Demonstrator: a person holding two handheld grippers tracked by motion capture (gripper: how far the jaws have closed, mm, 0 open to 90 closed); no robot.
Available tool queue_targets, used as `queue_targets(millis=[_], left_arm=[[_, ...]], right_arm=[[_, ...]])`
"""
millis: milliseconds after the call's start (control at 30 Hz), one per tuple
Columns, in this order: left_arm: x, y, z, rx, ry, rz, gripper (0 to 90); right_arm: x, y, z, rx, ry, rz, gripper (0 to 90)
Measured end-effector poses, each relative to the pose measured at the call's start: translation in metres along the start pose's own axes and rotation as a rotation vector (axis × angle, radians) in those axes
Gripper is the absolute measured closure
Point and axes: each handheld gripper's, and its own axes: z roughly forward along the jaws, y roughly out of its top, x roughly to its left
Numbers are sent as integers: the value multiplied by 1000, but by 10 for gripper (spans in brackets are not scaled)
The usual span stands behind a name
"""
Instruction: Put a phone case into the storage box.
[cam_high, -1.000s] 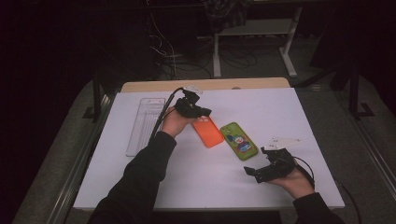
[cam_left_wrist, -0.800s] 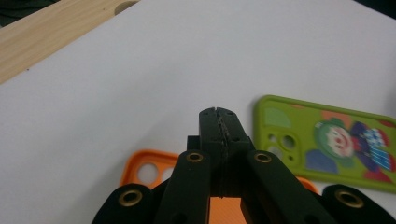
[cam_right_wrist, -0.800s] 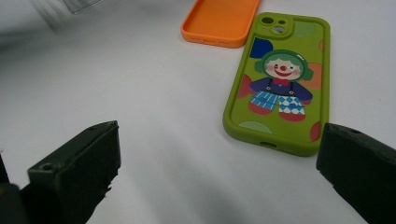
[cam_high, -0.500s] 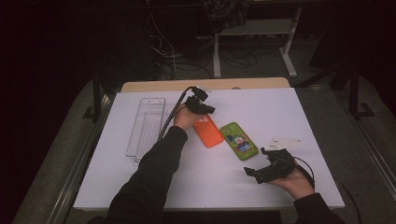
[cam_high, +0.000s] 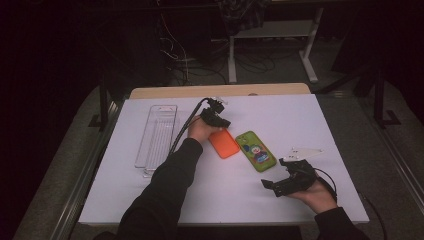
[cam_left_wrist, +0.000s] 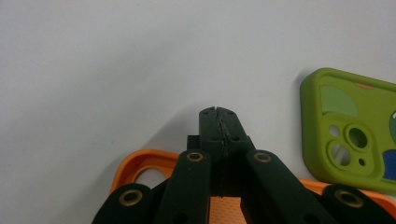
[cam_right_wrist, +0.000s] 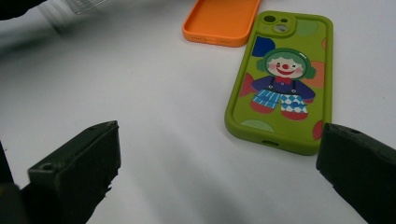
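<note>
High view: your left tongs (cam_high: 223, 126) sit closed, nothing between the jaws, at the far end of the orange phone case (cam_high: 224, 143) — it lies open side up on the white worktop (cam_high: 300, 120), just beside the green case (cam_high: 256, 151). Your right tongs (cam_high: 274, 186) rest wide open, near the green one.

We see a dim room: a white worktop (cam_high: 150, 200) with a wooden far edge, grey floor (cam_high: 390, 150) around it, tangled cables (cam_high: 175, 50) and a white-legged table frame (cam_high: 270, 50) beyond.
</note>
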Motion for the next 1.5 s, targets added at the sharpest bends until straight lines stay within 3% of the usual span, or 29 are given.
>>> queue_targets(millis=[67, 333, 400, 533, 667, 767, 900, 1033, 1167, 1200, 1233, 1333, 1367, 1500], left_arm=[[-1, -1, 0, -9, -4, -22, 899], [0, -4, -7, 44, 2, -11, 899], [-3, -6, -8, 34, 6, -31, 900], [-4, -9, -12, 57, 18, -11, 900], [-6, -13, -17, 66, 23, -17, 900], [-8, -16, -21, 103, 33, 15, 900], [-11, -19, -25, 119, 38, 29, 899], [-12, -21, -26, 101, 19, 31, 898], [-19, -20, -39, 20, -29, 22, 862], [-22, -20, -42, -10, -39, 18, 843], [-27, -19, -52, -21, -60, 34, 786], [-33, -21, -62, -54, -79, 43, 740], [-34, -22, -67, -50, -78, 65, 668], [-44, -28, -82, -86, -115, 55, 598]], right_arm=[[0, 0, 0, 3, 0, 5, 0], [0, -1, 0, 1, -3, 2, 0], [0, -1, -1, 1, -4, 2, 0], [0, -1, -1, 3, -4, 4, 0], [1, -1, -1, 3, -5, 4, 0], [1, -1, -1, 8, -2, 4, 0], [1, -1, 0, 7, -2, 3, 0], [1, -1, 0, 9, -3, 5, 0], [0, -1, -1, 2, -6, 1, 0], [0, -1, -1, 0, -8, 2, 0], [0, 0, -1, -3, -8, 4, 0], [0, 0, -1, -2, -8, 3, 0], [1, 0, -1, -3, -9, 11, 0], [1, 1, -2, -6, -11, 1, 0]])
